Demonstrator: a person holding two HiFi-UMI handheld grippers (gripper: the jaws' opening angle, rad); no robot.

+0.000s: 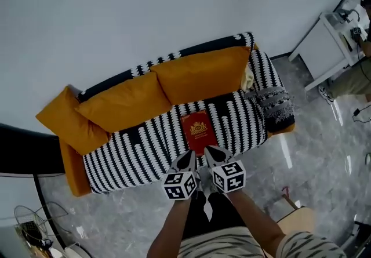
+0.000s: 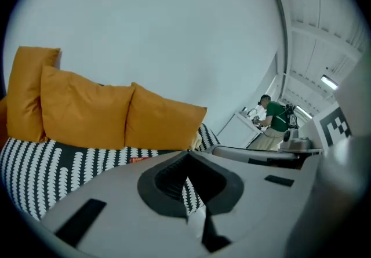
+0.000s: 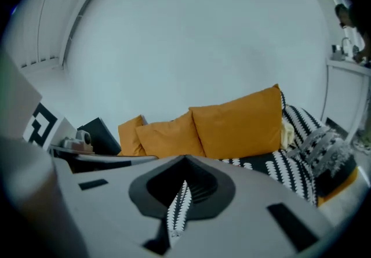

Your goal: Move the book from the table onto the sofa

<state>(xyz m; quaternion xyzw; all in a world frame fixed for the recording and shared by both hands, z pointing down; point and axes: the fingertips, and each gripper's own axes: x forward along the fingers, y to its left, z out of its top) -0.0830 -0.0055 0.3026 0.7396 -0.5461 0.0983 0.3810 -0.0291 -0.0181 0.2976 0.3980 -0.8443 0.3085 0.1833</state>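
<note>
A sofa [image 1: 133,158] with a black-and-white patterned cover is seen across the middle of the head view, set against a pale wall. Three orange cushions [image 1: 203,74] are propped along its back, and a fringed patterned throw [image 1: 275,106] is draped over its right arm. A white table [image 1: 322,48] is placed far to the right on the grey floor [image 1: 313,152], and a person [image 2: 277,120] is seen standing at it in the left gripper view.

The book [image 1: 198,130], red with a gold emblem on its cover, is laid flat on the sofa seat, right of the middle and close to the near edge. It is not held by either gripper.

The left gripper [image 1: 185,162] and the right gripper [image 1: 215,155] are held side by side at the near edge of the seat, just near of the book, with their tips pointed toward it. In the left gripper view, the jaws of the left gripper [image 2: 186,158] are shown brought together, with only a thin slit left between them; nothing is gripped, and only sofa fabric is seen through the slit. In the right gripper view, the jaws of the right gripper [image 3: 184,161] are closed in the same way, and nothing is held between them.
</note>
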